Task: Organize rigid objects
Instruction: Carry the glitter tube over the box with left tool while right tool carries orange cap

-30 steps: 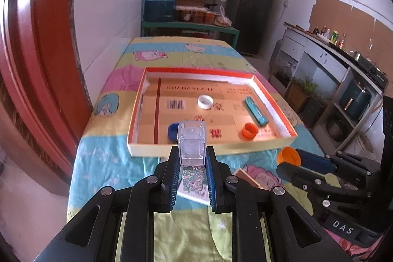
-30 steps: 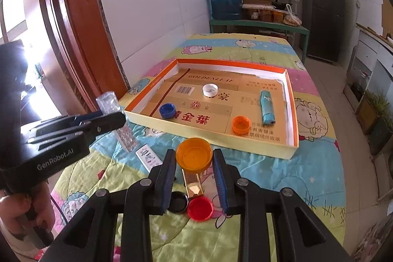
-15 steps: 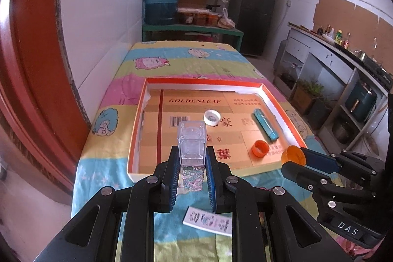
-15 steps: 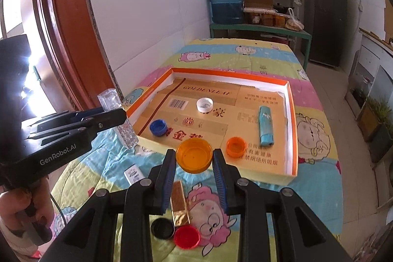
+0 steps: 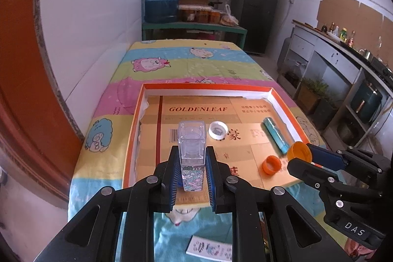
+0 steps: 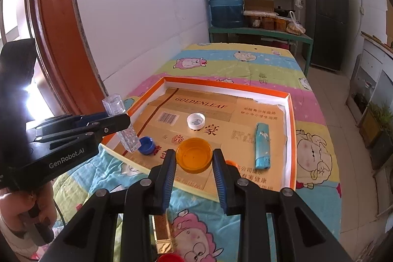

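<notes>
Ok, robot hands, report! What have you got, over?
Left gripper shut on clear bottle. Right gripper shut on orange lid. Both over tray; nothing blocking.

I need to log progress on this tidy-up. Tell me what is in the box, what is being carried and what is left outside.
Done: the box holds a white cap, a blue cap, a small orange cap and a teal lighter.
In hand: the left hand-held gripper grips a clear square bottle; the right hand-held gripper grips an orange lid.
Left on the cloth: a gold bar-shaped item, a red cap, a small patterned card.
</notes>
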`<move>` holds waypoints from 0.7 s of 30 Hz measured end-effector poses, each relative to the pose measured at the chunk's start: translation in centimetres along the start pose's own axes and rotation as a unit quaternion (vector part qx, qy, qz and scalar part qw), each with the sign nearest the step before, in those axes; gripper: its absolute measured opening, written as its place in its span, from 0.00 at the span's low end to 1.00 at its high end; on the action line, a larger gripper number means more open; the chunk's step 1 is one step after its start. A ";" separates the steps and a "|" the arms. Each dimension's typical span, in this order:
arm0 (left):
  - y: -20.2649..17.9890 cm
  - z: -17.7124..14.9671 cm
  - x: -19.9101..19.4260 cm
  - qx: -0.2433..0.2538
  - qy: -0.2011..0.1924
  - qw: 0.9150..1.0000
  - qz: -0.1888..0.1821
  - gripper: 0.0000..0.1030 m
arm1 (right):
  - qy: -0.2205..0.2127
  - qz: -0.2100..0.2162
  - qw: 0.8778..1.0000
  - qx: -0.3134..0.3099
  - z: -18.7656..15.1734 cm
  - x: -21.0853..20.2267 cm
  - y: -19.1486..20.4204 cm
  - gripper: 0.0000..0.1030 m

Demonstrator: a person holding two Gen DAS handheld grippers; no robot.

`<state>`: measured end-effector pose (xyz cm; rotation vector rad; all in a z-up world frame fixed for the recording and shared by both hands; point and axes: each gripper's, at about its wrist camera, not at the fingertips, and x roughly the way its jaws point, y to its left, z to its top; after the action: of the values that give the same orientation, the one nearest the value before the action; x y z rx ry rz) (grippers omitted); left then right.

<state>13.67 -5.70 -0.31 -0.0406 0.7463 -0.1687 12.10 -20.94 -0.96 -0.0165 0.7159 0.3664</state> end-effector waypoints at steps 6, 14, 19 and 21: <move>0.6 1.0 1.9 -0.007 0.010 1.000 -0.004 0.20 | 0.005 -0.009 1.000 -0.006 0.6 1.0 -1.0 0.30; 1.5 2.6 4.3 -0.014 0.021 1.000 -0.001 0.20 | 0.010 -0.013 1.000 -0.010 1.8 2.3 -2.2 0.30; 1.6 3.5 5.8 -0.011 0.032 0.999 0.003 0.20 | 0.013 -0.012 1.000 -0.013 2.7 3.5 -2.8 0.30; 1.6 3.8 6.5 -0.012 0.040 0.999 0.003 0.20 | 0.015 -0.008 1.000 -0.010 3.1 4.0 -3.0 0.30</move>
<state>21.11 -5.27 -2.06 -0.0554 0.8281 -0.1569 17.81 -22.04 -1.51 -0.0473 0.7419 0.3586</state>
